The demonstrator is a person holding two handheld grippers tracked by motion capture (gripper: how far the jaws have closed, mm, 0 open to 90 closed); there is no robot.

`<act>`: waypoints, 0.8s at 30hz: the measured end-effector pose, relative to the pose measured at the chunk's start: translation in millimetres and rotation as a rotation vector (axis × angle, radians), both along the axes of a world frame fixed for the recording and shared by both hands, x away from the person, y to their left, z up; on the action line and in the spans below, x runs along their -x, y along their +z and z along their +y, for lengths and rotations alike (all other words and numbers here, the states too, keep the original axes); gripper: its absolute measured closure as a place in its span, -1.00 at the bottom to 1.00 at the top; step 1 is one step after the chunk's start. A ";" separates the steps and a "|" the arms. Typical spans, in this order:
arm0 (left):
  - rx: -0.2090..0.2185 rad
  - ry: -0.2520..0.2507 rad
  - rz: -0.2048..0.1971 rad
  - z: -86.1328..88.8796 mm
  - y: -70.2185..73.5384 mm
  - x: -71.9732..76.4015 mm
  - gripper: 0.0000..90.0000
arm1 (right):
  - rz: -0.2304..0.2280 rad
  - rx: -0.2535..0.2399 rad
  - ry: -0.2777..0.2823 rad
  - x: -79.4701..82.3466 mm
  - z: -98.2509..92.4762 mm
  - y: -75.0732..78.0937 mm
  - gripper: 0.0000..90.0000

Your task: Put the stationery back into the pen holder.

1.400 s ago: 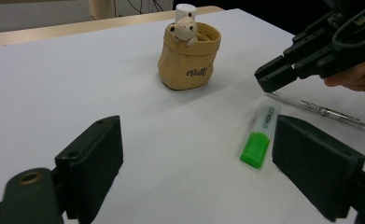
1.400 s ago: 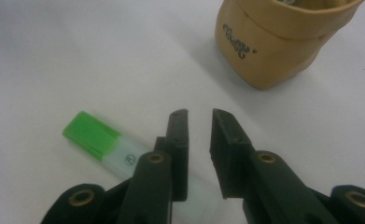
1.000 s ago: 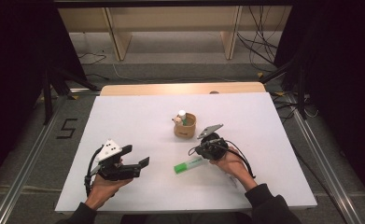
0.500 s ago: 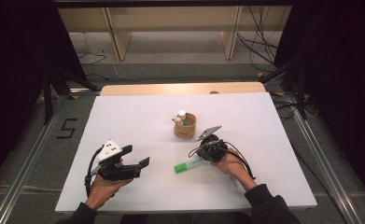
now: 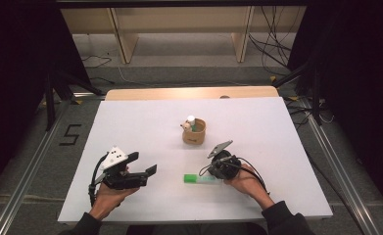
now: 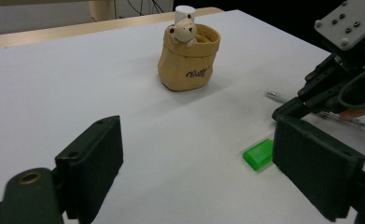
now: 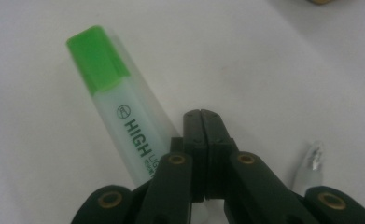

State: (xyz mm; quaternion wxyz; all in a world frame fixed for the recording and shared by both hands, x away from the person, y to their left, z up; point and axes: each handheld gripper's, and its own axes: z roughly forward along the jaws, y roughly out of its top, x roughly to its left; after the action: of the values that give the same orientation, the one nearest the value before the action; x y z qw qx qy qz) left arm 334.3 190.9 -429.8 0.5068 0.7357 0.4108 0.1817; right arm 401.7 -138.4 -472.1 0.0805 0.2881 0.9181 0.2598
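A green highlighter (image 5: 195, 178) (image 6: 259, 153) lies flat on the white table (image 5: 130, 122), its green cap pointing left. My right gripper (image 5: 210, 172) (image 7: 202, 116) rests low over the highlighter's clear body (image 7: 124, 112), jaws shut together with nothing between them; the highlighter runs along their left side. A clear pen (image 7: 313, 161) (image 6: 278, 96) lies just right of the jaws. My left gripper (image 5: 144, 163) (image 6: 199, 163) hovers open at the front left, aimed at the highlighter, and holds nothing. The right gripper (image 6: 287, 109) also shows in the left gripper view.
A tan fabric pouch (image 5: 194, 133) (image 6: 188, 60) stands mid-table behind the highlighter, with a small bear figure (image 6: 181, 32) and a white-capped item in it. A wooden strip (image 5: 189, 93) borders the table's far edge.
The right gripper has shifted slightly toward the front edge, lower over the highlighter. The left gripper and the highlighter have kept still.
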 end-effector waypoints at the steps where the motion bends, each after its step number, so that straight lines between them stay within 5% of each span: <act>1: -0.001 -0.001 0.000 0.0 0.1 0.0 -0.65 | 0.003 0.002 0.003 2.7 -0.1 0.2 1.00; 10: 0.000 0.000 0.000 0.5 -0.2 -0.2 -0.65 | 0.005 0.016 0.020 14.4 0.6 7.4 0.90; 14: 0.000 0.000 0.000 -0.1 -0.2 -0.3 -0.65 | 0.004 -0.041 0.046 13.5 2.4 18.4 0.57; 18: 0.001 0.002 0.001 -0.1 -0.5 -0.6 -0.65 | 0.007 -0.038 0.099 12.9 11.1 27.9 0.16; 24: 0.003 0.004 0.001 1.1 -0.1 -0.9 -0.65 | 0.010 -0.009 0.164 13.1 28.7 29.2 -0.17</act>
State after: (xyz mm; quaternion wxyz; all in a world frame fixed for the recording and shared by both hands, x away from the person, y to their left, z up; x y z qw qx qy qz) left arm 335.3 192.0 -430.0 0.5074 0.7342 0.4129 0.1819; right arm 388.6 -109.7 -442.9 0.0530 0.2136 0.9379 0.2680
